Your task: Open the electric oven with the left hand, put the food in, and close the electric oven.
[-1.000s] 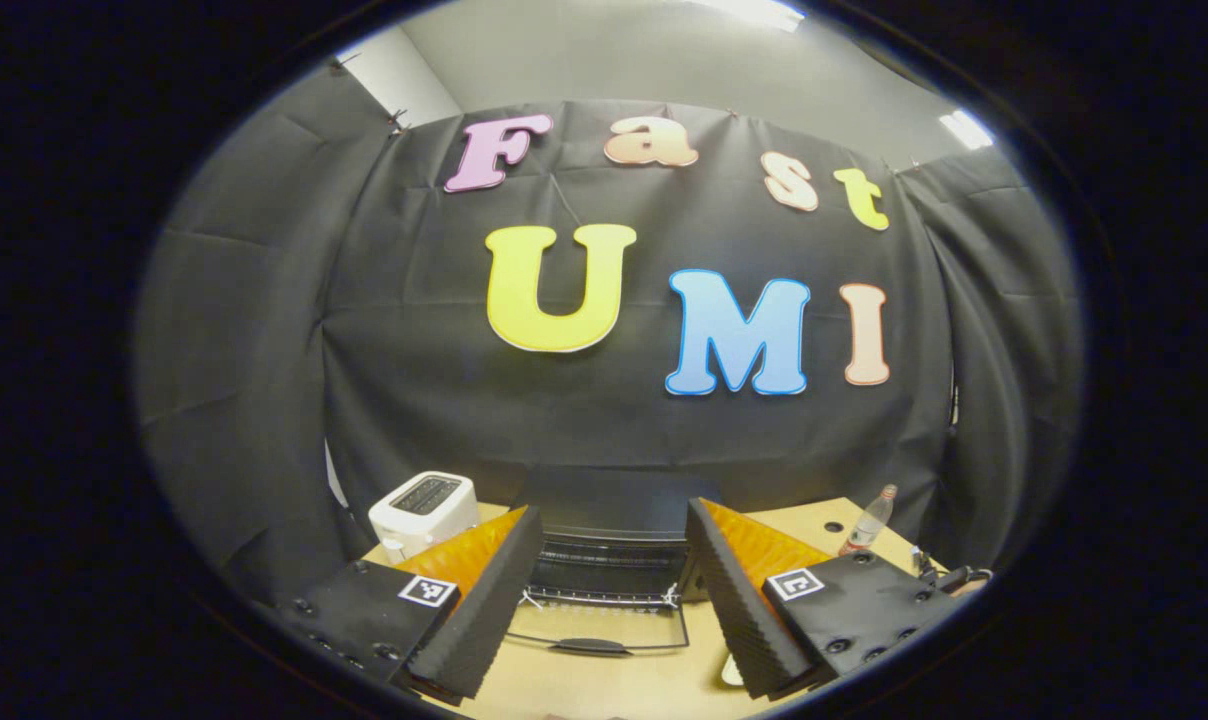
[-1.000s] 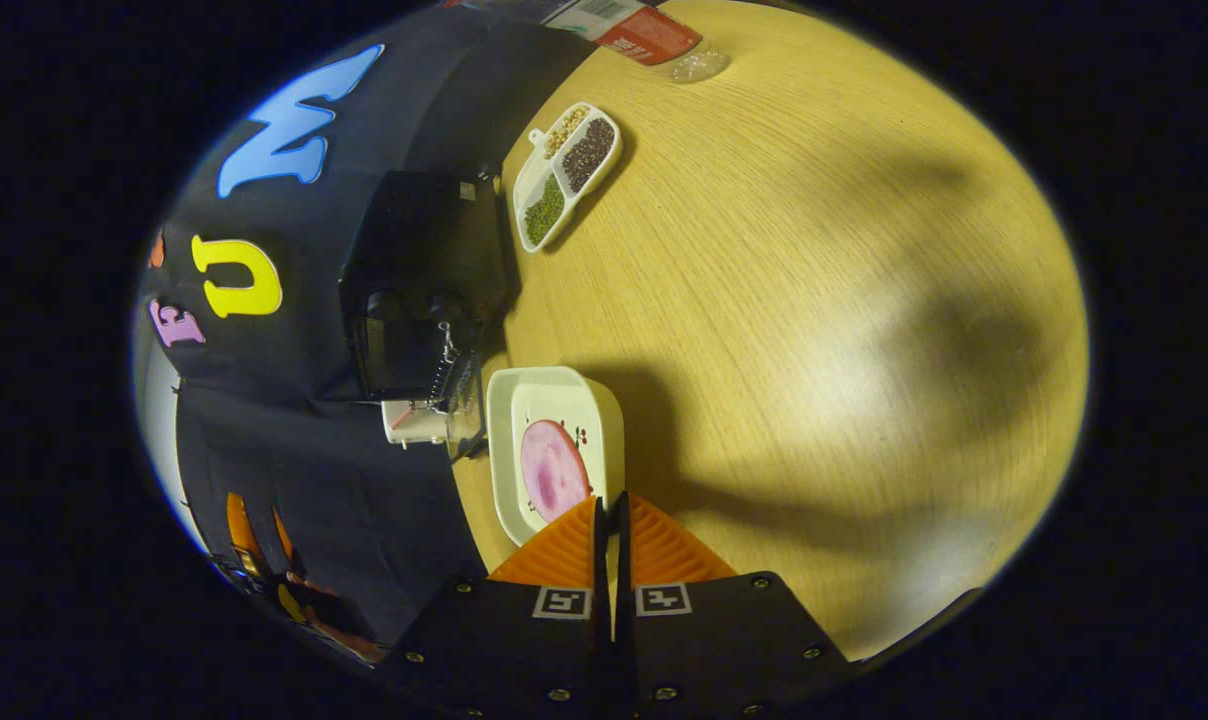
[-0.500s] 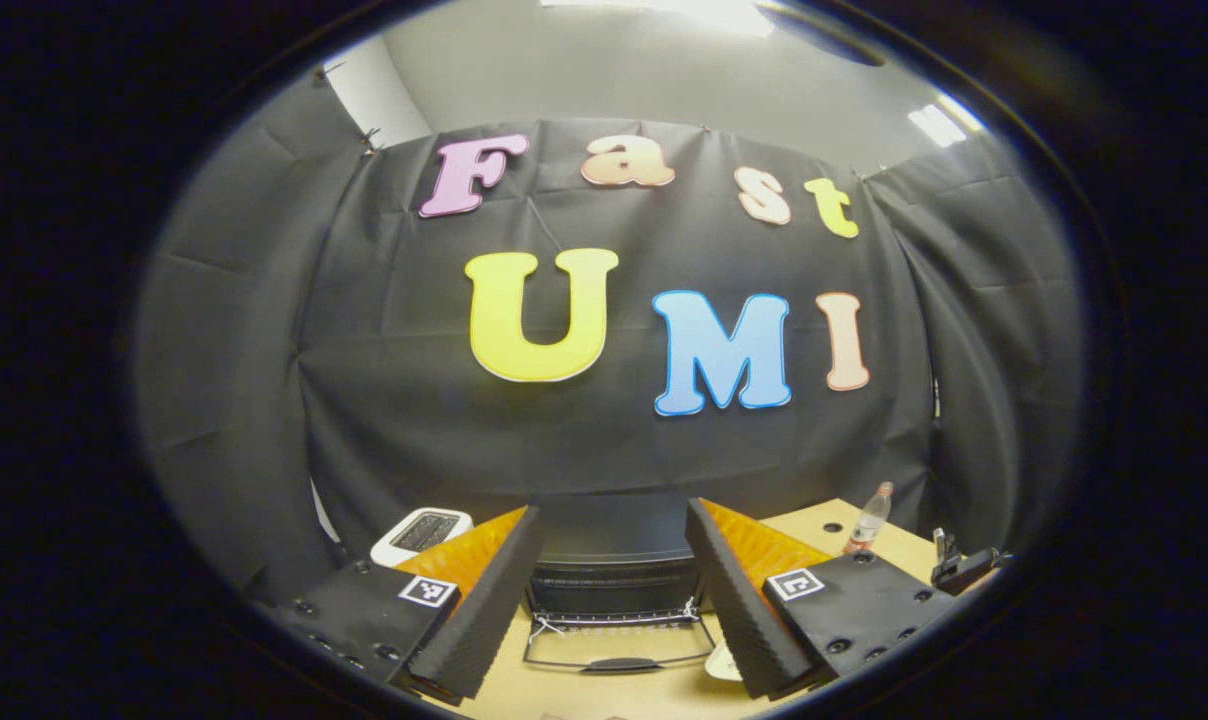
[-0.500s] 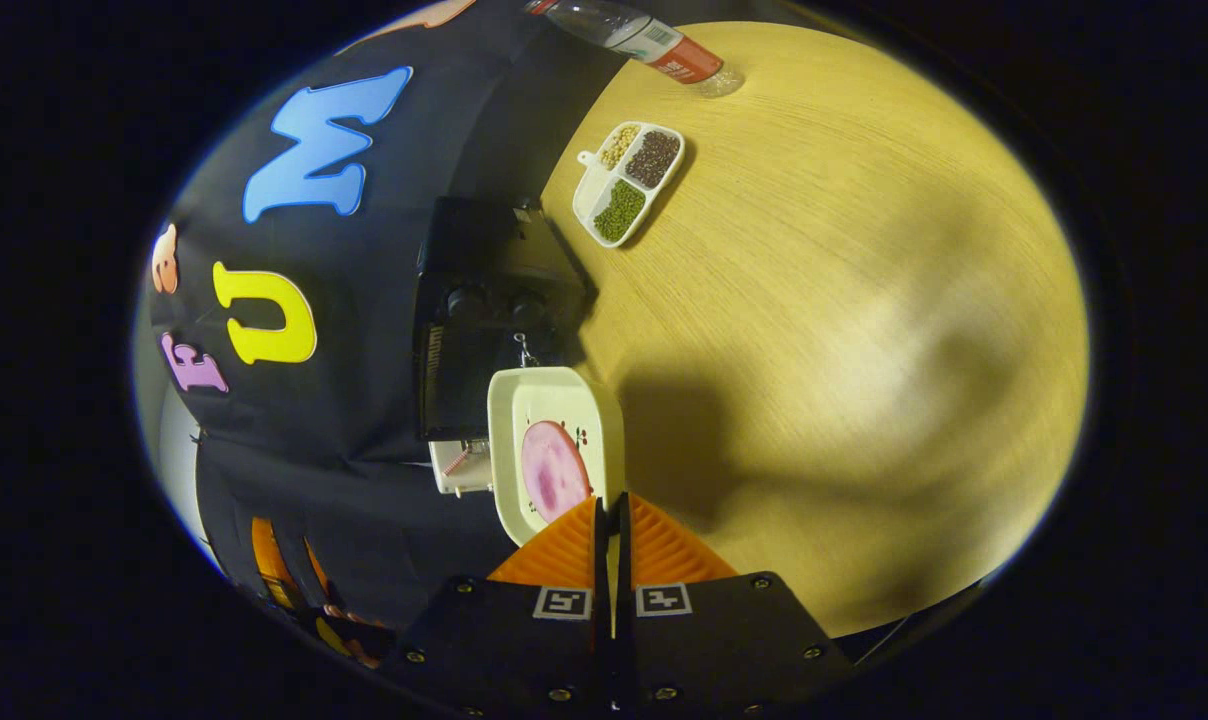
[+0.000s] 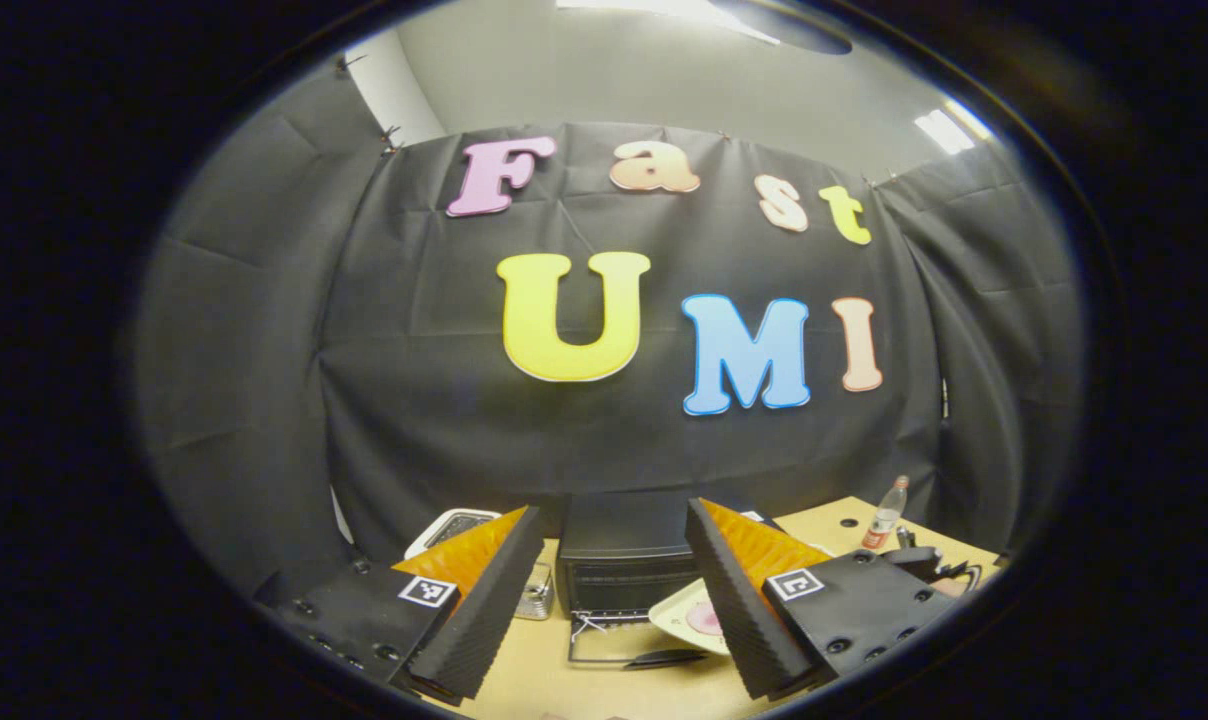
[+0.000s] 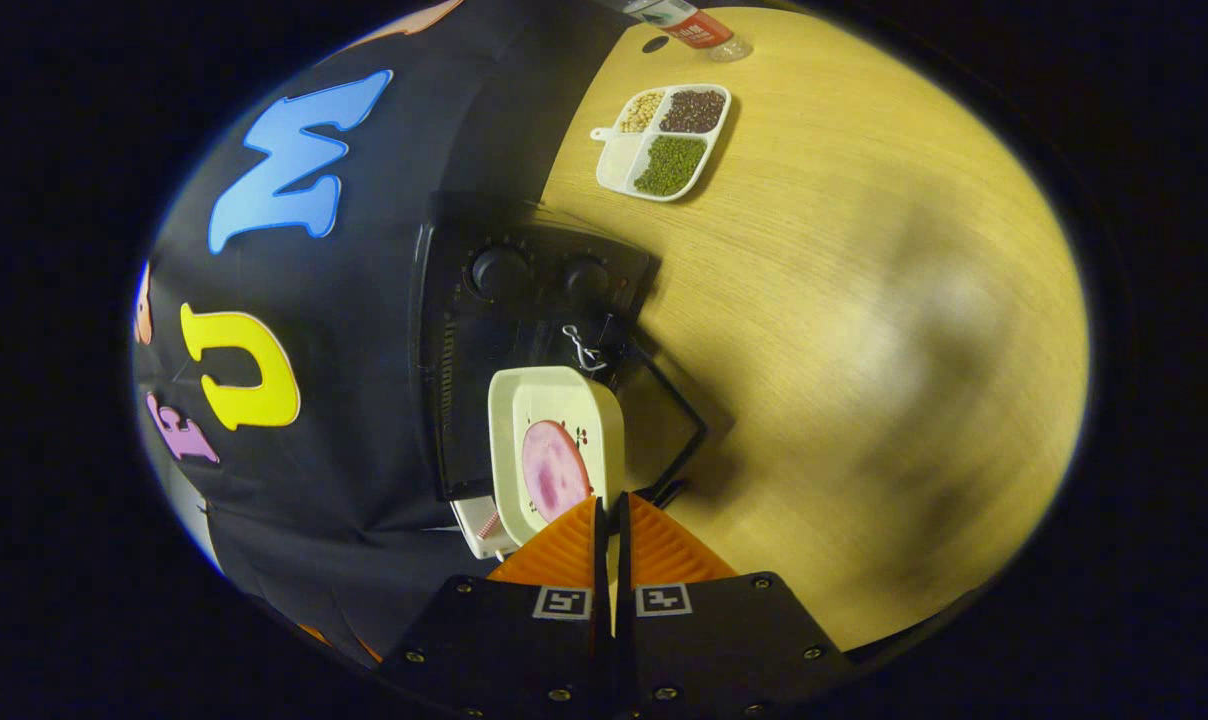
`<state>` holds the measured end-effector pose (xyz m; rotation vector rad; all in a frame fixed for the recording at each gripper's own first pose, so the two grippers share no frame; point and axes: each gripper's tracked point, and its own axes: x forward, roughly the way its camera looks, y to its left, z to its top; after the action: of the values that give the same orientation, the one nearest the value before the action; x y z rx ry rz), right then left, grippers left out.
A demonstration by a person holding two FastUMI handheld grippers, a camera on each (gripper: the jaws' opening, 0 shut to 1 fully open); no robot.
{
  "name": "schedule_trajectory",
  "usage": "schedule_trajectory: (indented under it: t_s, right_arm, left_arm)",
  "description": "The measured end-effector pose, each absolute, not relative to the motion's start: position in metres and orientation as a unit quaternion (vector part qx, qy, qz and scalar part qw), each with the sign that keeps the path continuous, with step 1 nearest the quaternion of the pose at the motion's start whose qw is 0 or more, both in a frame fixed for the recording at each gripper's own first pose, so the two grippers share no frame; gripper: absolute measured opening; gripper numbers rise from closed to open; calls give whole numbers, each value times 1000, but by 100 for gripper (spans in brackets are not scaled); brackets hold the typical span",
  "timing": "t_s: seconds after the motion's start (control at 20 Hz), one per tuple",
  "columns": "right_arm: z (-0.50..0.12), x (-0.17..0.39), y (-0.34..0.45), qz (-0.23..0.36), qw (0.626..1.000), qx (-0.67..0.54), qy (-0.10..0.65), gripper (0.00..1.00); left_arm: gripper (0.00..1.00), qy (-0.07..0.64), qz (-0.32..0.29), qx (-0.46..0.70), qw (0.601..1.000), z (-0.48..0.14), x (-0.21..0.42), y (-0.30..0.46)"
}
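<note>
The black electric oven (image 5: 629, 565) stands at the back of the wooden table, its glass door (image 5: 619, 645) folded down flat in front. My left gripper (image 5: 612, 600) hangs open well in front of the oven, holding nothing. In the right gripper view the oven (image 6: 484, 340) lies sideways with its door (image 6: 664, 420) open. My right gripper (image 6: 609, 520) is shut on the rim of a cream dish (image 6: 554, 450) carrying a pink round slice of food (image 6: 554, 470), held over the open door. The dish (image 5: 699, 617) also appears in the left gripper view, beside the oven mouth.
A white toaster (image 5: 454, 525) stands left of the oven, with a small metal item (image 5: 536, 592) near it. A divided tray of beans (image 6: 664, 140) and a plastic bottle (image 5: 884, 515) sit on the table's right side. The wooden table (image 6: 864, 330) extends wide to the right.
The dish in my right gripper has travelled toward the oven and now hangs over its open door. My left gripper has drawn back and shifted left, so the oven looks smaller.
</note>
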<state>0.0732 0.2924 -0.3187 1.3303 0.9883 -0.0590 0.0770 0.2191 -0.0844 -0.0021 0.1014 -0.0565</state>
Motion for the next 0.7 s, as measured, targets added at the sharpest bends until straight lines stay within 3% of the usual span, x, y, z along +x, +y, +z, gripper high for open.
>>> schedule_trajectory:
  t_s: [0.1, 0.45, 0.7]
  right_arm:
    - [-324, 90, 306, -53, 662, 611, 430, 2]
    - [-348, 151, 328, -159, 647, 640, 383, 2]
    - [-358, 195, 357, -190, 637, 662, 346, 2]
  left_arm:
    - [100, 55, -16, -2, 998, -88, 73, 235]
    - [100, 77, 25, 1, 997, -106, 65, 284]
    - [97, 95, 43, 3, 994, -119, 61, 306]
